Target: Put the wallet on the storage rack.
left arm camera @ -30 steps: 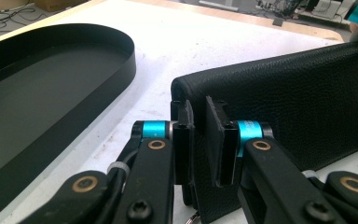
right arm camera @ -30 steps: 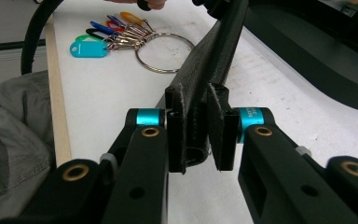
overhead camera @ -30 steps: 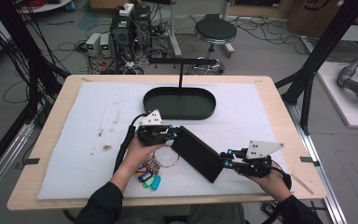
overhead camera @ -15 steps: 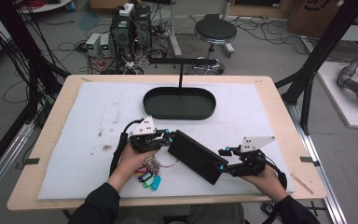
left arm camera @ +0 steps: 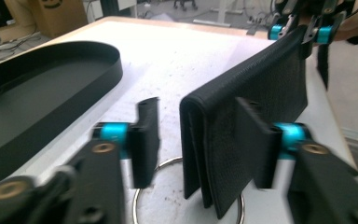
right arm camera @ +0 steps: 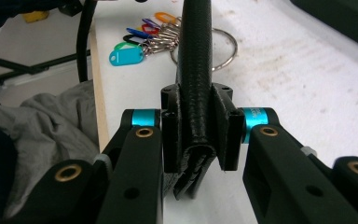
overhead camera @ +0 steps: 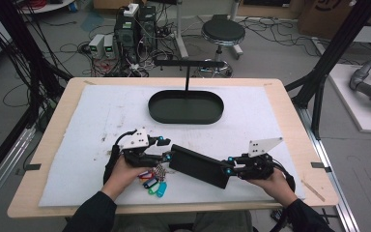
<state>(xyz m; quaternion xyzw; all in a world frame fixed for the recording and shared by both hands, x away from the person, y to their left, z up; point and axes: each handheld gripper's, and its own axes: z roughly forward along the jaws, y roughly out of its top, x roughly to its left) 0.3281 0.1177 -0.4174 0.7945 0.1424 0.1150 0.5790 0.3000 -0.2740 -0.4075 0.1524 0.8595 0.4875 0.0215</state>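
Both hands come in from the bottom of the high view, forearms angled in toward the middle. The right gripper [overhead camera: 229,166] points left and is clamped tight on one end of the black wallet [overhead camera: 200,165]. The left gripper [overhead camera: 166,149] points right at the other end; its jaws have just been opening, and the wallet sits between them with one pad touching and one pad apart.

The wallet is low in the middle of the frame, on the white mat [overhead camera: 101,111]. The keys [overhead camera: 152,180] lie just below the left gripper. The tray [overhead camera: 186,107] sits above, well apart. The mat's upper left and right sides are bare.
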